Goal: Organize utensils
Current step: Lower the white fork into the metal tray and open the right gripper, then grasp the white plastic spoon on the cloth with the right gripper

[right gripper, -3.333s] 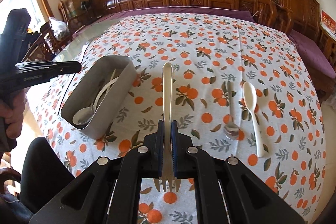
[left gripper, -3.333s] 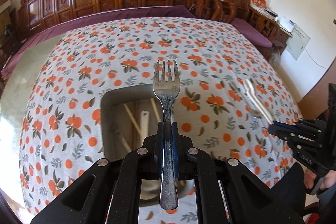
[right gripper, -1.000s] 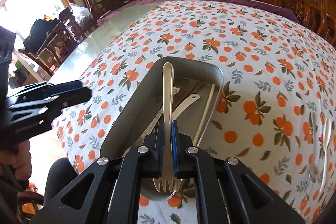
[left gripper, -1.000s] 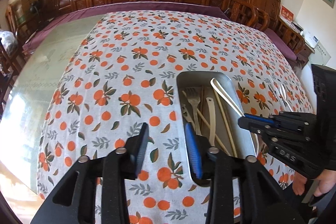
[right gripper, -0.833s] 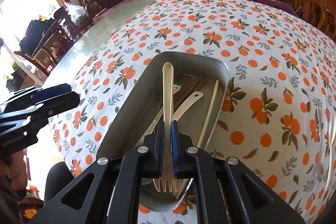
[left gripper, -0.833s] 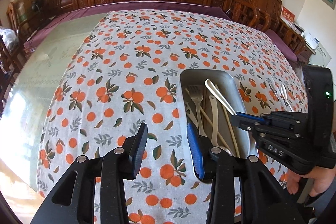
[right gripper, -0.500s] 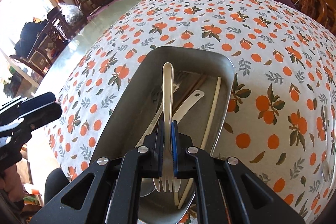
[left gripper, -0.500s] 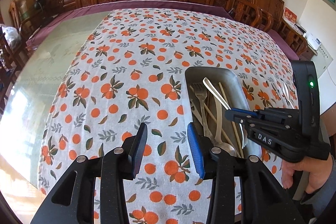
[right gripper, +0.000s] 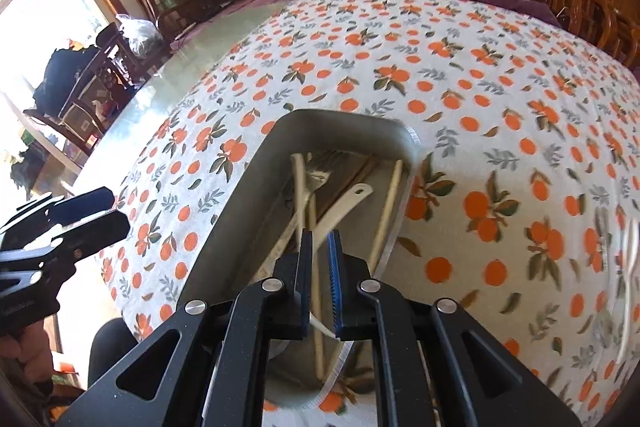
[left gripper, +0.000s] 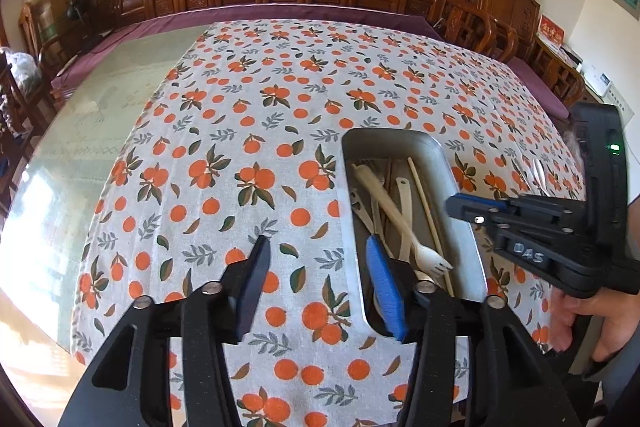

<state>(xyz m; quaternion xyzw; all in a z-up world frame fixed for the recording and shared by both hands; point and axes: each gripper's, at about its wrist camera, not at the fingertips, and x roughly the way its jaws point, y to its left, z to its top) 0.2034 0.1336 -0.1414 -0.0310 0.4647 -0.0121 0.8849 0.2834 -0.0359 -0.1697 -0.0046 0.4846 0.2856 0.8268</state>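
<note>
Nearest the left wrist camera, the left gripper (left gripper: 316, 243) hangs with its fingers wide and just opened further, only cloth (left gripper: 240, 107) between them; its blue-padded finger covers the near left corner of the tray (left gripper: 346, 183). From the right wrist camera, the right gripper (right gripper: 320, 235) sits above the tray's near end, fingers a narrow gap apart and just opened a little. They press on nothing, and tray contents show through the gap. One cream fork (left gripper: 400, 219) lies loose in the one tray. Its long axis runs slantwise along the tray, tines toward the near right and handle toward the far left, and it rests across the other utensils. Under it the pile is hard to sort: one pale chopstick (left gripper: 424, 203) along the right wall, one cream handle with a hole (left gripper: 402, 193), dark sticks and a metal fork, mostly covered, their number unclear. Right of the tray, a hand (left gripper: 600, 315) holds the right gripper, whose body hides most of the bench there. One white spoon (left gripper: 538, 169) peeks past it on the cloth, and that area is blurred in the right view.
</note>
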